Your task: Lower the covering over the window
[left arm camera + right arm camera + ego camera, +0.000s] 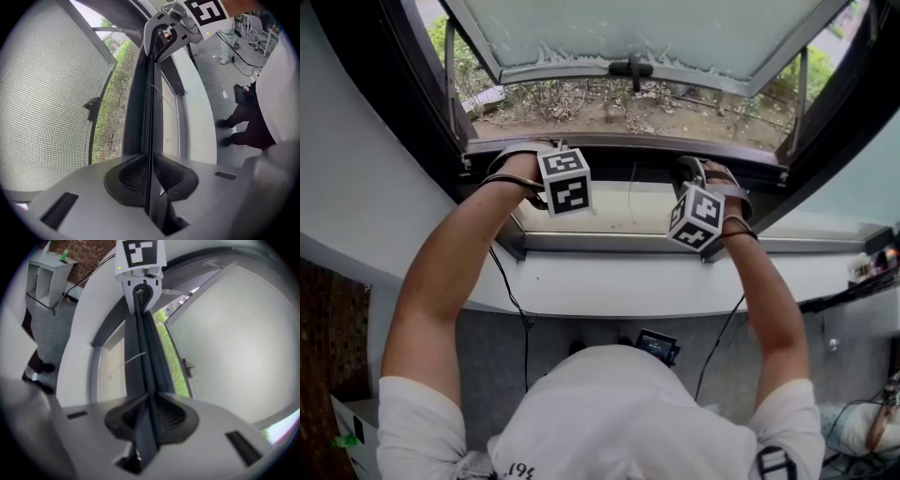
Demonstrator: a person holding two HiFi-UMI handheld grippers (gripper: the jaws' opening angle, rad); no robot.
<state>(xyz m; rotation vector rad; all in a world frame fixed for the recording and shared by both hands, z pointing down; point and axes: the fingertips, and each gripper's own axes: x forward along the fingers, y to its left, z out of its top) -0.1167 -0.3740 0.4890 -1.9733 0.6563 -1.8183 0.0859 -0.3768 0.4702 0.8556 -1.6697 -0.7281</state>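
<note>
A dark bar (623,150), the covering's bottom rail, runs across the window opening. Both grippers hold it. My left gripper (520,155) is shut on its left part and my right gripper (701,171) on its right part. In the left gripper view the bar (150,112) passes edge-on between the ribbed pads (133,176), and fine mesh (47,93) fills the space to its left. The right gripper view shows the same bar (143,348) pinched between that gripper's pads (171,416), with the left gripper (139,289) clamped at the far end.
A frosted window sash (628,33) with a dark handle (630,67) is swung outward over a garden. The white sill (675,281) lies below the grippers. Cables hang down to the floor, where a small device (656,345) sits. A white shelf (47,268) stands by a brick wall.
</note>
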